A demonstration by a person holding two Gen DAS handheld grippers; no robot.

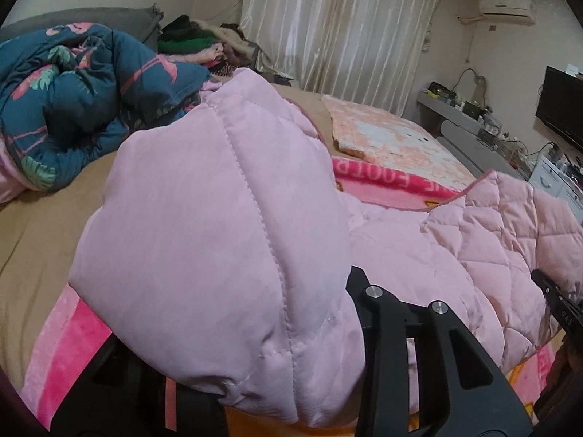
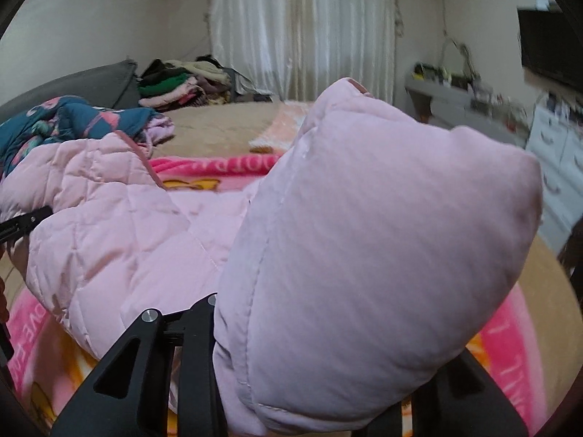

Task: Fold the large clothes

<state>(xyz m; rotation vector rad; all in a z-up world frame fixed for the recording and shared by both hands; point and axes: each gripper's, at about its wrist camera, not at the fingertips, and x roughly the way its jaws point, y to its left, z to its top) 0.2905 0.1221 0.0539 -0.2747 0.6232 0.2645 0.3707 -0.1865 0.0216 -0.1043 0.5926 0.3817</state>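
Left gripper [image 1: 291, 382] and right gripper [image 2: 313, 393] each clamp a puffy fold of the pink quilted jacket [image 1: 226, 225] (fingertips hidden by fabric). Its middle sags onto the pink blanket [image 2: 204, 174] beyond.

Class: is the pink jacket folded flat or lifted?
Lifted, not folded: the pink jacket bulges up between each gripper's fingers, and its quilted body sags between them over the blanket.

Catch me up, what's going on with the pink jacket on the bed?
A person is working with two tools. The left hand-held gripper is clamped on one padded end of the pink quilted jacket, and the right hand-held gripper is clamped on another end. Both ends are raised off the pink blanket on the bed, while the jacket's middle sags between them. No fold is made yet.
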